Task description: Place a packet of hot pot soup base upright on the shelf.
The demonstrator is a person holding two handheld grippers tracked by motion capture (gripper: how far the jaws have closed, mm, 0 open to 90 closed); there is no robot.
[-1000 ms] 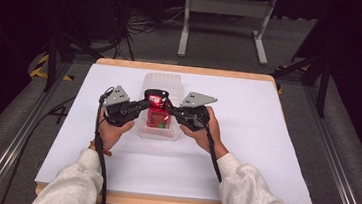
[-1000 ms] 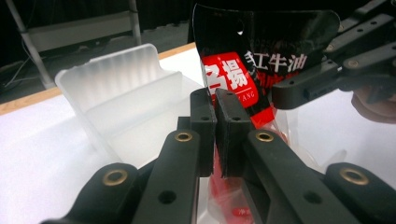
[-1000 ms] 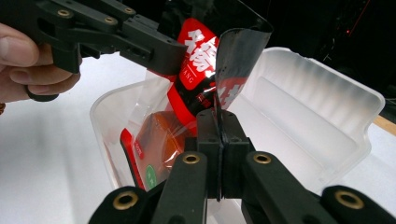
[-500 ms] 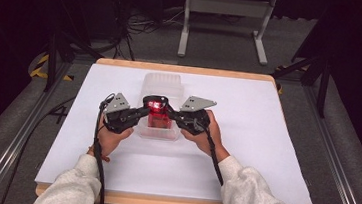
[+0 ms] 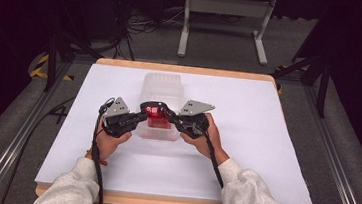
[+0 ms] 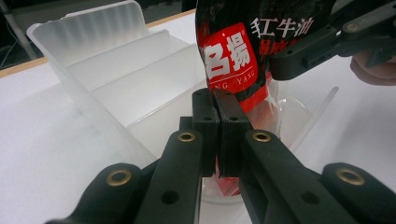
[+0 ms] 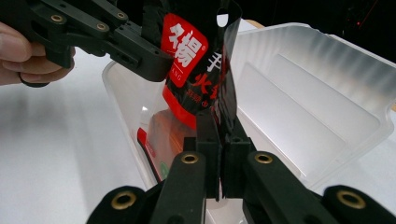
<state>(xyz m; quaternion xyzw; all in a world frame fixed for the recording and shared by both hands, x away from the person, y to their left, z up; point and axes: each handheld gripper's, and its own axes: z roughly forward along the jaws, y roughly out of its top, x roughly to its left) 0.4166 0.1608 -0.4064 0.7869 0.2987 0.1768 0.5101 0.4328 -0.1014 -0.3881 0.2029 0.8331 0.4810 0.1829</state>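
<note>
- Red and black film, glossy and printed with white characters, is making up a sachet (image 5: pixel 156 116) that is being held up over the near end of a clear plastic organiser box (image 5: pixel 163 86).
- In the high view the box is sitting on the white table cover (image 5: pixel 265 140), its long side running away from the person, with the sachet above its nearest compartment.
- In the left gripper view the sachet (image 6: pixel 233 60) is standing nearly upright, its lower edge dipping inside the box's near compartment (image 6: pixel 154 93), whose ribbed dividers are showing behind it.
- The left gripper (image 5: pixel 139 118) is reaching in from the left side of the box; its jaws are pressed together, and the left gripper view (image 6: pixel 218 135) is showing them clenched with the sachet's lower left edge pinched between the tips.
- The right gripper (image 5: pixel 167 116) is coming in from the right side; in its own view (image 7: pixel 219 154) the jaws are squeezed tight on the sachet's thin side edge (image 7: pixel 196 60), grasping it.
- Each gripper is showing in the other's view, higher on the packet: the right one (image 6: pixel 275 67) is gripping the sachet's right edge, and the left one (image 7: pixel 161 60) is clamping near its top left corner.
- Both hands, the left hand (image 5: pixel 107 142) and the right hand (image 5: pixel 211 135), are wrapping the gripper bodies just beside the box, with grey sleeves (image 5: pixel 255 199) entering from the bottom.
- Whether the sachet's bottom edge is touching the box floor cannot be told.
</note>
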